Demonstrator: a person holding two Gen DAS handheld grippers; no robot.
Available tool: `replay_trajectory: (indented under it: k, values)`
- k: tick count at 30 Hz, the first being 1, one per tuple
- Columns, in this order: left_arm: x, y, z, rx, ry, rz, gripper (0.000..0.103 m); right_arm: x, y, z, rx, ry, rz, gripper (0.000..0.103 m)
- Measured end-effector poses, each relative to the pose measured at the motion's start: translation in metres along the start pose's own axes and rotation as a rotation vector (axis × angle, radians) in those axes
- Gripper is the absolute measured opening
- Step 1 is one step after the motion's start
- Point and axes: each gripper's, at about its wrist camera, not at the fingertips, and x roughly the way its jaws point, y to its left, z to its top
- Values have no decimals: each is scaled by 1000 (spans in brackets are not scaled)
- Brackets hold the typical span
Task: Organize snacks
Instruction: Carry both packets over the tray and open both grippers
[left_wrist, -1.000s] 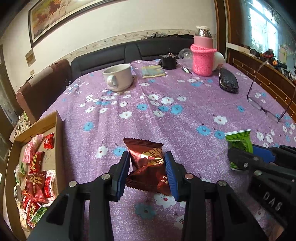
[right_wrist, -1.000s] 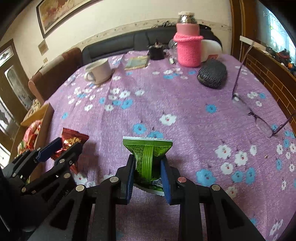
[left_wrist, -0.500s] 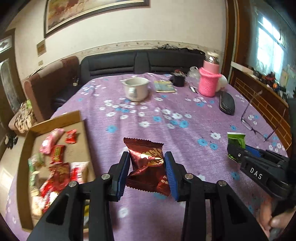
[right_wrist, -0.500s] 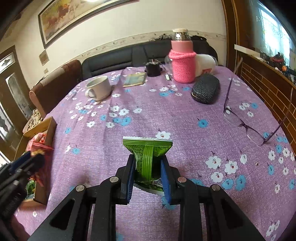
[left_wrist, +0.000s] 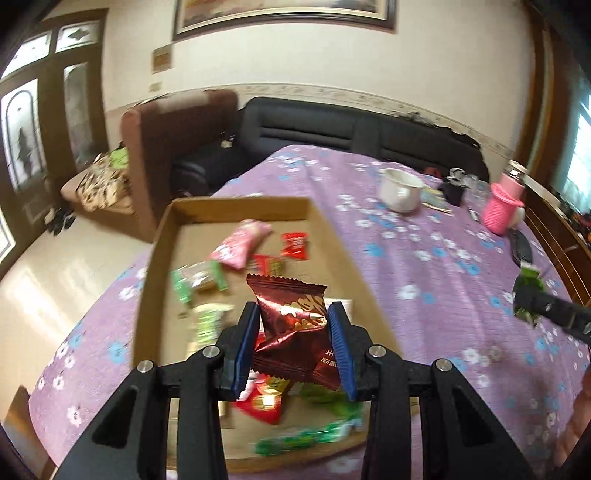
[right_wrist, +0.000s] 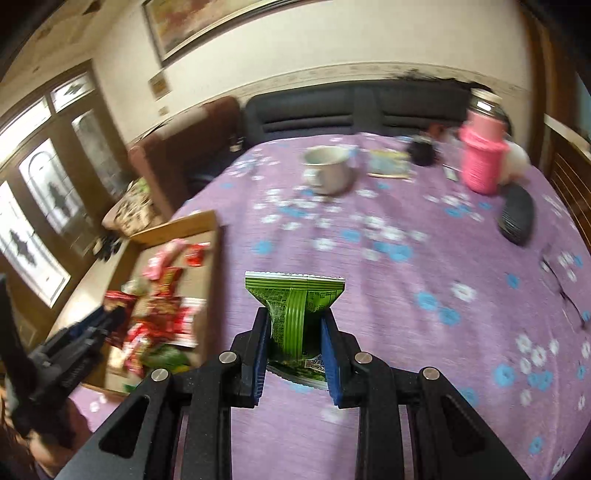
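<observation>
My left gripper (left_wrist: 293, 321) is shut on a dark red foil snack packet (left_wrist: 295, 332) and holds it above the cardboard box (left_wrist: 236, 205), which holds several snack packets. My right gripper (right_wrist: 293, 325) is shut on a green snack packet (right_wrist: 293, 306) and holds it above the purple flowered tablecloth (right_wrist: 406, 295), to the right of the box (right_wrist: 216, 258). The left gripper also shows in the right wrist view (right_wrist: 99, 325) over the box. The right gripper with its green packet (left_wrist: 528, 291) shows at the right edge of the left wrist view.
On the far side of the table stand a white mug (right_wrist: 327, 168), a pink bottle (right_wrist: 482, 158), a black glasses case (right_wrist: 517, 214) and a booklet (right_wrist: 388, 164). Glasses (right_wrist: 561, 280) lie at the right. A black sofa (left_wrist: 351, 129) and a brown chair (left_wrist: 173, 125) stand behind.
Both grippers have swung left with their packets. The left gripper has moved from above the tablecloth to above the box. The right gripper has come nearer to the box.
</observation>
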Motion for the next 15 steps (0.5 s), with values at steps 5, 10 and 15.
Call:
replay_trajectory:
  k: [5, 10, 15]
  values:
    - [11, 26, -13, -33, 21, 25, 38, 36, 51, 15, -48, 69, 64, 29]
    - [21, 39, -23, -57, 52, 14, 38, 83, 95, 23, -73, 147, 119, 29]
    - [23, 36, -27, -48, 39, 15, 38, 120, 122, 27, -91, 189, 113, 29]
